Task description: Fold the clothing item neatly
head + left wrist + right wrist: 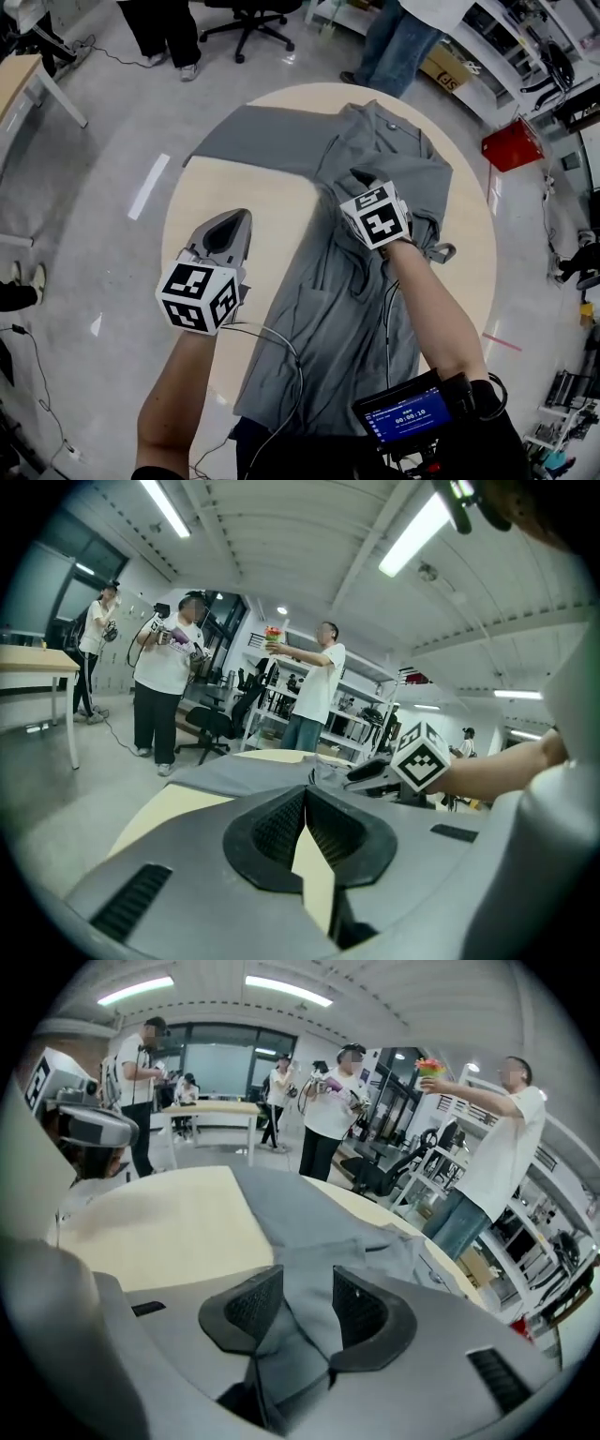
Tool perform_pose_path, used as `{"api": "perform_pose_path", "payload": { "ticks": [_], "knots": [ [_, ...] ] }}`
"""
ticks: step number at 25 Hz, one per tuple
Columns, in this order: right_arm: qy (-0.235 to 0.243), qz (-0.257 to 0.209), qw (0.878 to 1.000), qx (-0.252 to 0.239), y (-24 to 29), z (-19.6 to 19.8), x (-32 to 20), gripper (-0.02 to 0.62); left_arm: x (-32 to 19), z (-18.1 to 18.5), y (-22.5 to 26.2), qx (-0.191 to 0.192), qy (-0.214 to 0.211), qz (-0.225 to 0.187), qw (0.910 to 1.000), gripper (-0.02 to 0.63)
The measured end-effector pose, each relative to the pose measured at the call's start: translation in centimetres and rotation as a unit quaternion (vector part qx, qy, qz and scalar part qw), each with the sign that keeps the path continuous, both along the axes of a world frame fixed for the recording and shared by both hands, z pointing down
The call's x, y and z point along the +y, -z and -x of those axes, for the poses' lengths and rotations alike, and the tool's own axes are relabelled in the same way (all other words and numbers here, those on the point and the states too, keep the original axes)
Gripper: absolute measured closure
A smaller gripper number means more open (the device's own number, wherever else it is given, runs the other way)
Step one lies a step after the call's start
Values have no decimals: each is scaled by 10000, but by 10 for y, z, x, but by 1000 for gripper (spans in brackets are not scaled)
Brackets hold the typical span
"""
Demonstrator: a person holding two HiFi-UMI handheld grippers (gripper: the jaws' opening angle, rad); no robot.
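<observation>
A grey shirt (347,253) lies lengthwise on a round, pale wooden tabletop (234,202), collar away from me and hem hanging over the near edge. One sleeve (253,136) stretches flat to the left, well clear of the body. The right side is rumpled and gathered in toward the middle.

My right gripper (307,1302) sits low on the upper chest of the shirt. Its jaws stand apart with a ridge of grey cloth between them, and the pads do not look pressed on it. My left gripper (230,225) hovers over bare tabletop just left of the shirt, its jaws together on nothing.

I judge the fold barely begun: the right side may be partly brought in, but it is untidy. The left sleeve is not yet folded, and the length is not doubled over.

People stand beyond the tabletop.
</observation>
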State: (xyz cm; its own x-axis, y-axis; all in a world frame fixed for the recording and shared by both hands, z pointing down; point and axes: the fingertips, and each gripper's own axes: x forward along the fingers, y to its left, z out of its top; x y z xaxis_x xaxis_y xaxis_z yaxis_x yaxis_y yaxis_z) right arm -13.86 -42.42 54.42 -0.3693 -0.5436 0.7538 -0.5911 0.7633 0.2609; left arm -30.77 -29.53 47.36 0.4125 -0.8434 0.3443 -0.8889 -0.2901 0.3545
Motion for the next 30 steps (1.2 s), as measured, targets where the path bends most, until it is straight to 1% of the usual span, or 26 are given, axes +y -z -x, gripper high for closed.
{"api": "perform_pose_path", "payload": {
  "ticks": [4, 6, 8, 10, 12, 14, 16, 18, 19, 21, 23, 25, 27, 30],
  "knots": [
    [-272, -119, 9976, -632, 46, -18, 16, 431, -16, 23, 18, -57, 128, -164, 9998, 612],
    [-339, -34, 9950, -936, 66, -30, 37, 431, -11, 31, 22, -94, 235, -103, 9996, 612],
    [-401, 130, 9913, -1246, 85, -44, 68, 431, 5, 34, 27, -75, 344, 55, 9994, 612],
    [-507, 208, 9844, -1672, 105, -59, 98, 433, 23, 35, 35, -84, 443, 151, 9989, 612],
    [-540, 58, 9748, -2162, 130, -64, 103, 433, 22, 38, 56, -195, 506, -21, 9985, 612],
    [-584, -137, 9661, -2511, 155, -73, 102, 437, 18, 32, 76, -281, 488, -183, 9982, 612],
    [-732, -237, 9587, -2739, 174, -89, 113, 469, 25, 17, 90, -267, 410, -235, 9985, 612],
    [-902, -343, 9494, -2990, 191, -95, 124, 524, 33, 10, 109, -241, 281, -401, 9985, 612],
    [-997, -409, 9441, -3116, 199, -93, 128, 554, 34, 10, 120, -237, 191, -519, 9982, 612],
    [-1175, -541, 9364, -3262, 213, -85, 134, 569, 31, 15, 137, -256, -9, -740, 9969, 612],
    [-1289, -667, 9365, -3192, 224, -75, 142, 581, 26, 22, 147, -213, -201, -892, 9956, 612],
    [-1438, -819, 9365, -3093, 232, -62, 148, 586, 19, 34, 151, -97, -383, -941, 9948, 612],
    [-1580, -944, 9312, -3147, 238, -43, 151, 586, 8, 52, 153, 15, -508, -952, 9942, 612],
    [-1719, -994, 9226, -3306, 242, -18, 155, 586, -8, 83, 143, 54, -488, -850, 9952, 612]
  ]
}}
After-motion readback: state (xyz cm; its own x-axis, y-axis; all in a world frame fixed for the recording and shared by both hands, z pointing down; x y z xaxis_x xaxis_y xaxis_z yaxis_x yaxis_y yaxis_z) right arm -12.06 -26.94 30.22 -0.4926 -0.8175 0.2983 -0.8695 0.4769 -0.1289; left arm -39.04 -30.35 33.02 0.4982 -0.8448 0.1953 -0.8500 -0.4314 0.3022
